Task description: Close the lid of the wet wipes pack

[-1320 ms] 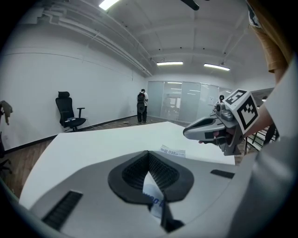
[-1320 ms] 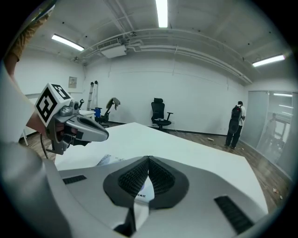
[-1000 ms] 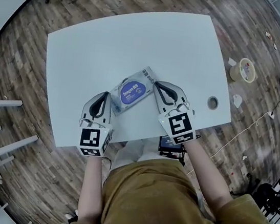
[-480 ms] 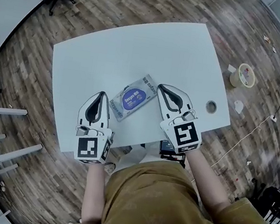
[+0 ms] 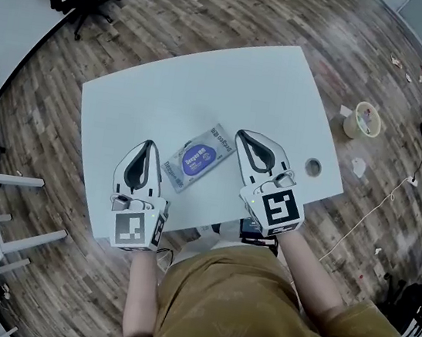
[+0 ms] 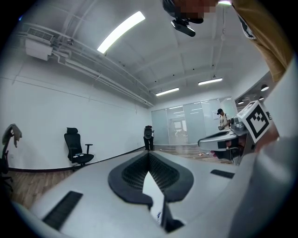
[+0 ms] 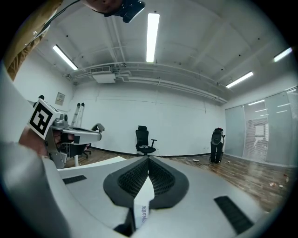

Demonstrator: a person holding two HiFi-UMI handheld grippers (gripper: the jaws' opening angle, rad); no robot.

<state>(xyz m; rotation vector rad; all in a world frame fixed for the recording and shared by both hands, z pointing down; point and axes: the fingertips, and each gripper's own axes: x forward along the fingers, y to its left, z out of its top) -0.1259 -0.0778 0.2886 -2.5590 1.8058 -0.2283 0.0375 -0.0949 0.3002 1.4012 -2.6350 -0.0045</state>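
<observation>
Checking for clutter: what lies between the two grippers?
The white-and-purple wet wipes pack, on the table between left gripper and right gripper; the head view shows it.

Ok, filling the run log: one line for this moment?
left gripper shut, empty | right gripper shut, empty | pack looks closed, on table

Bright ceiling strip lights [image 7: 152,37]; fisheye edges, soft shadows.

Between left claw [image 5: 148,149] and right claw [image 5: 243,137], glossy plastic film on the pack [image 5: 194,159], on a smooth matt white table [image 5: 166,103]. Ribbed black rubbery pads [image 7: 132,176] set in matt grey plastic on both claws. Beyond the claws, faintly shiny wood-plank floor [image 5: 218,9]; behind them, ochre cloth shirt [image 5: 238,308].
</observation>
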